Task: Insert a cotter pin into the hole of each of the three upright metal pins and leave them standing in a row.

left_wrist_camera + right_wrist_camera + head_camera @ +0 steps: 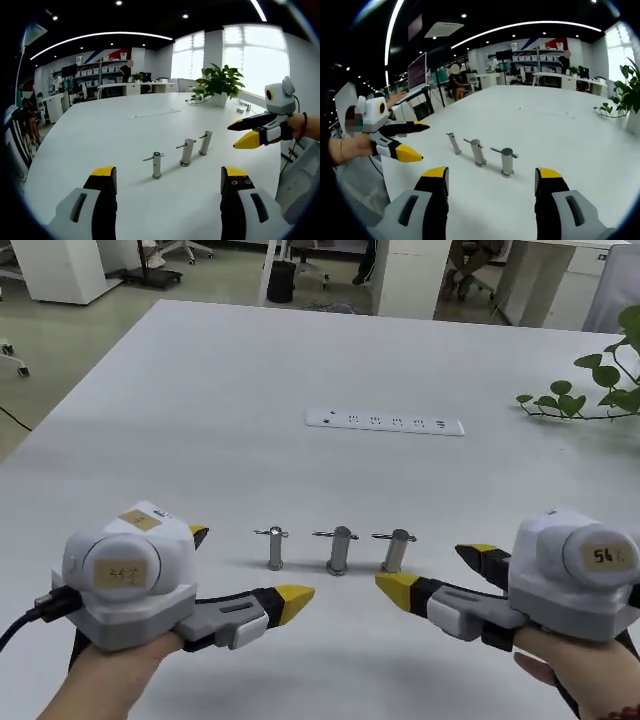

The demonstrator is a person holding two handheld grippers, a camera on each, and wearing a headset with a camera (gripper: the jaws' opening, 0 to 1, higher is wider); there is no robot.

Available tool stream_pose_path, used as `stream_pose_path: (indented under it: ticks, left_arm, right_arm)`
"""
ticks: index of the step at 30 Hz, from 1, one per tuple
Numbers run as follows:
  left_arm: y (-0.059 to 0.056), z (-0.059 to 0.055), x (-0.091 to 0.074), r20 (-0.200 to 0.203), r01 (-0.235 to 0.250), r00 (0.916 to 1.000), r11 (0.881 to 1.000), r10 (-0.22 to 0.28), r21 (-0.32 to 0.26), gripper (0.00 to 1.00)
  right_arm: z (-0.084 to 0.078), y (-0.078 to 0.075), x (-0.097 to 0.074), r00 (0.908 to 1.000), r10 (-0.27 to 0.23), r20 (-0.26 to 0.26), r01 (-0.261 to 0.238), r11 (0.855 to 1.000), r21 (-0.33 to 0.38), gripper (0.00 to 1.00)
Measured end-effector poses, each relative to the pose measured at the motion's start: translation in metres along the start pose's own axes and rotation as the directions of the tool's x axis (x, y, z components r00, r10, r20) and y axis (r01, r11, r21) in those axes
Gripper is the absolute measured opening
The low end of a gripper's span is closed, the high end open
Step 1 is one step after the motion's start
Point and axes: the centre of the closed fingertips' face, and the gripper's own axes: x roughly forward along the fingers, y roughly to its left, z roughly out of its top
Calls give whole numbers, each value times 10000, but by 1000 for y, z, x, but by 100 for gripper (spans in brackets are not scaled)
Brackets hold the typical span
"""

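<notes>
Metal pins w/ cotters are standing in a row on the surface; we're holding L gripper & R gripper, both fingers released.

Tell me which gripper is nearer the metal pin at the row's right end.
Right. The right gripper sits just right of that pin, one jaw tip in front of it. The left gripper is at the row's other end, beyond the other two pins.
</notes>
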Motion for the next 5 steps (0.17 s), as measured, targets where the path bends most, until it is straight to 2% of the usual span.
stream_pose_path:
  ticks: [3,5]
  left_arm:
    - [1,5,0,290,-67,9996,9997,74,-222,85]
    - [1,7,-1,402,-78,9992,9999,84,-129,85]
  right_arm:
    - [0,2,-1,10000,56,25,-56,10000,-6,67]
    - [0,3,0,10000,39,85,-40,10000,23,67]
